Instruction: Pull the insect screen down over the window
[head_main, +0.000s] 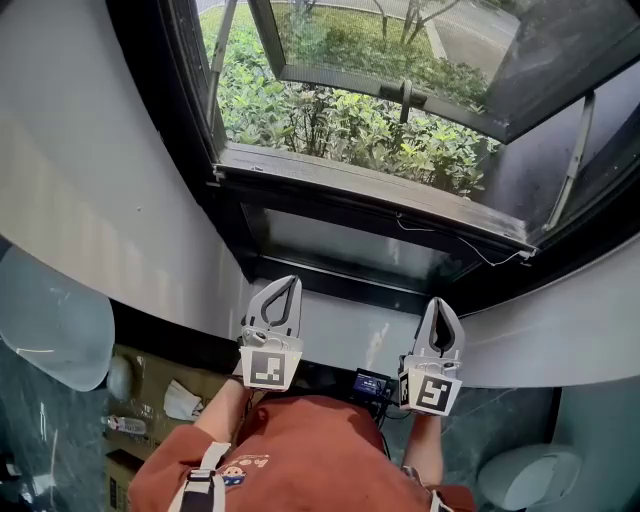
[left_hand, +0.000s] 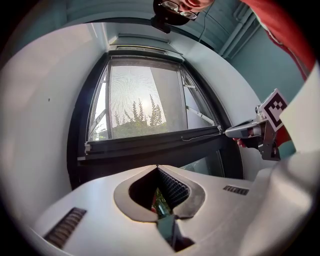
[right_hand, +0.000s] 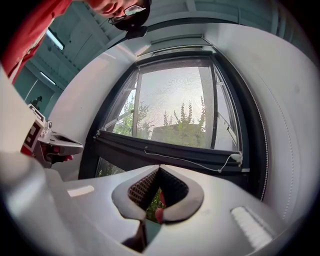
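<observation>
The black-framed window (head_main: 232, 215) is straight ahead of me. Across it runs the insect screen's dark pull bar (head_main: 370, 193), with a thin white cord (head_main: 480, 252) hanging along its right part. In both gripper views fine mesh (right_hand: 175, 100) fills the opening above the bar (left_hand: 150, 141). Green bushes show behind it. My left gripper (head_main: 288, 281) is shut and empty, its tips pointing up just below the window's lower pane. My right gripper (head_main: 440, 303) is likewise shut with nothing in it, level with the left and apart from the frame. Each gripper shows in the other's view (left_hand: 235, 132) (right_hand: 75, 146).
White walls flank the window (head_main: 120, 180), and a white sill (head_main: 340, 330) lies under it. An opened outer sash (head_main: 400, 60) tilts outward. On the floor below are a cardboard box (head_main: 150, 400), a water bottle (head_main: 125, 425) and a white bowl-like fixture (head_main: 530, 475).
</observation>
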